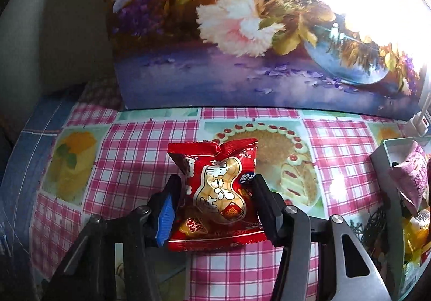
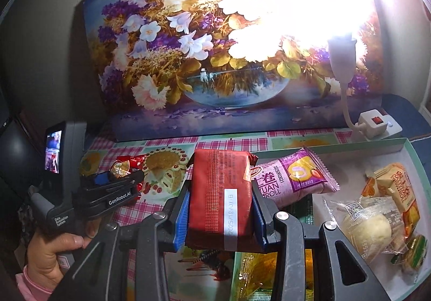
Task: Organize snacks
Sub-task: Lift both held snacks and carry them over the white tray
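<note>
Crinkly, the glossy red peanut packet (image 1: 219, 190) lies on checked oilcloth (image 1: 140, 144).

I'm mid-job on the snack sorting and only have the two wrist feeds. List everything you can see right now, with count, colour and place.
Peanut packet: one, red, on the tablecloth, between the left gripper's fingers.
Brick-shaped packet: one, red, clamped in the right gripper above the box edge.
Roll packet: one, purple, leaning over the box's left wall.
Other wrapped snacks: several, yellow, orange and clear, inside the box.
Box: one, pale green rim, right side of the table.
Tablecloth: one, pink check with cake prints.
Flower painting: one, purple and white, upright behind the table.
Lamp: one, white, lit, behind the box.
Left gripper: black, blue pads.
Right gripper: black, blue pads.
Hand: one, pink sleeve.
</note>
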{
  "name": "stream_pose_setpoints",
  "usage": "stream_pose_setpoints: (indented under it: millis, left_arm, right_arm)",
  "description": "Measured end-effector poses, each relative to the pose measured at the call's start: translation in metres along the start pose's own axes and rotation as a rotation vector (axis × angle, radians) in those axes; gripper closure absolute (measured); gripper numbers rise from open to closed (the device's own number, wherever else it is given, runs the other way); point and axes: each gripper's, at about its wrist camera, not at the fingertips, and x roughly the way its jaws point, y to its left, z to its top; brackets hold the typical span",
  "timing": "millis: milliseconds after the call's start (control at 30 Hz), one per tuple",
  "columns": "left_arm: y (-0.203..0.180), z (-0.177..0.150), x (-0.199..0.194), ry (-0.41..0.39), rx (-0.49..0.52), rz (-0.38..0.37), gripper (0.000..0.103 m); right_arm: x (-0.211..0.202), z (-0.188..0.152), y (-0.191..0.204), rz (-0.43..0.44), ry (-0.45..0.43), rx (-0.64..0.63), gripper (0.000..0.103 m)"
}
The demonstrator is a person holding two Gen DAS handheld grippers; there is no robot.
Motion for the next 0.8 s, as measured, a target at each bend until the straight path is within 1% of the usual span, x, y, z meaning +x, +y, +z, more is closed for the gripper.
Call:
stream_pose_setpoints:
  millis: [200,400,533,700,800]
  left_arm:
    - [-0.01,0.002,-0.027,-0.066,0.009,-0.027,0.048]
    - [-0.03,0.001,-0.067,-0.156,0.034,-0.088,0.048]
    - [-0.049,-0.004,-0.087,-0.199,0.061,-0.127,0.048]
    - [-0.07,-0.011,-0.097,-0.203,0.09,-0.159,0.047]
    - [-0.087,-0.015,-0.102,-0.189,0.104,-0.177,0.047]
  right_arm:
    - [-0.006,0.001,-0.001,0.006,-0.02,0.01,0.061]
    - [-0.021,0.005,-0.007,0.03,-0.058,0.012,0.061]
    - [-0.03,0.008,-0.023,0.021,-0.083,0.04,0.061]
    - [-0.043,0.009,-0.05,-0.035,-0.127,0.091,0.061]
    - [-0.045,0.008,-0.068,-0.044,-0.129,0.133,0.061]
